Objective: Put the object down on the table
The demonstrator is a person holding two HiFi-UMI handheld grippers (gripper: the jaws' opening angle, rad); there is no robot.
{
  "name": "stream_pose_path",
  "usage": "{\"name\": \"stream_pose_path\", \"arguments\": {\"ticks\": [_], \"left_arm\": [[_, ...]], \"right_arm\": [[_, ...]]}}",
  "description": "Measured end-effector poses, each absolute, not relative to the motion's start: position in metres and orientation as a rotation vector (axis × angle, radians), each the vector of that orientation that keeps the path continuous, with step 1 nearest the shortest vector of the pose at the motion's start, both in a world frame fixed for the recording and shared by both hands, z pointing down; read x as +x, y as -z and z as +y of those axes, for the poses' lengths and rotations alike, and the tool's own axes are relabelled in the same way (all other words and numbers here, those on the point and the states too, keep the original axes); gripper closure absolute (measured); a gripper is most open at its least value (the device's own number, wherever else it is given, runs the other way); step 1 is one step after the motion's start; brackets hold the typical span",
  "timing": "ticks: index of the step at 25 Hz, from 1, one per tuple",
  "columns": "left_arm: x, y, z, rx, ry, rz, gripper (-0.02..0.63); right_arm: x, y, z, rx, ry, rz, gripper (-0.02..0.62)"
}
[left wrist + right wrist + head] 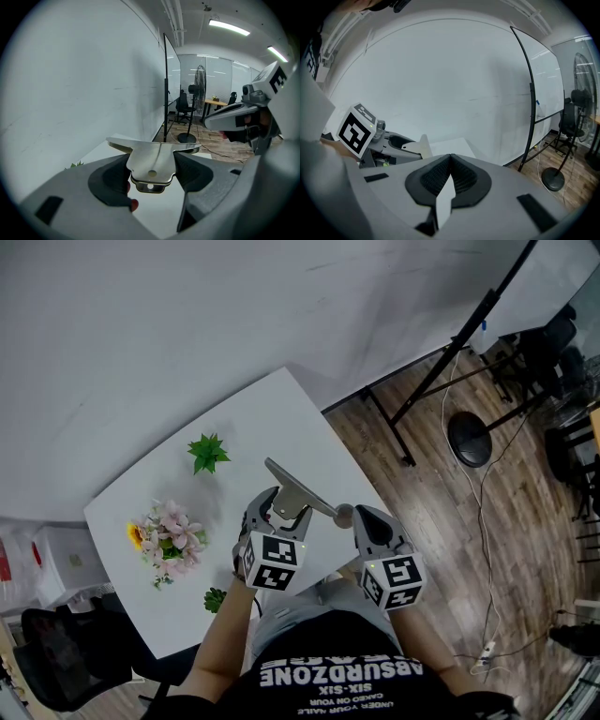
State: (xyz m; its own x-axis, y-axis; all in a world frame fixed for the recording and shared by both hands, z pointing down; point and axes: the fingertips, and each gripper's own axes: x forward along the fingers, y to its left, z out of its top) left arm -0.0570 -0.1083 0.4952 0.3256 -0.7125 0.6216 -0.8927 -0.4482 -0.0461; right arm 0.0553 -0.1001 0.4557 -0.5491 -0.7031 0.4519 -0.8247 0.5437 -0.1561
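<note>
A flat steel tool with a wide blade and a holed tab hangs over the white table. My left gripper is shut on its tab end. In the left gripper view the tab sits clamped between the dark pads, and the blade spreads away from me. My right gripper hovers just right of the tool, level with it, and appears at the right edge as well. In its own view the right gripper has its jaws pressed together, with only a pale sliver between the pads.
On the table stand a green spiky plant, a pink and yellow flower bunch and a small green plant near the front edge. A black stand's round base and cables lie on the wood floor at right.
</note>
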Motion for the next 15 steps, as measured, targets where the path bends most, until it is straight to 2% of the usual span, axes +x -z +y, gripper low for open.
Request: {"name": "stream_pose_path", "arguments": {"ticks": [15], "left_arm": [[-0.061,-0.512,-0.11,2.276,-0.87,-1.403,0.311]], "right_arm": [[0.051,-0.461,-0.101,1.255,-0.52,-2.435,0.597]]}}
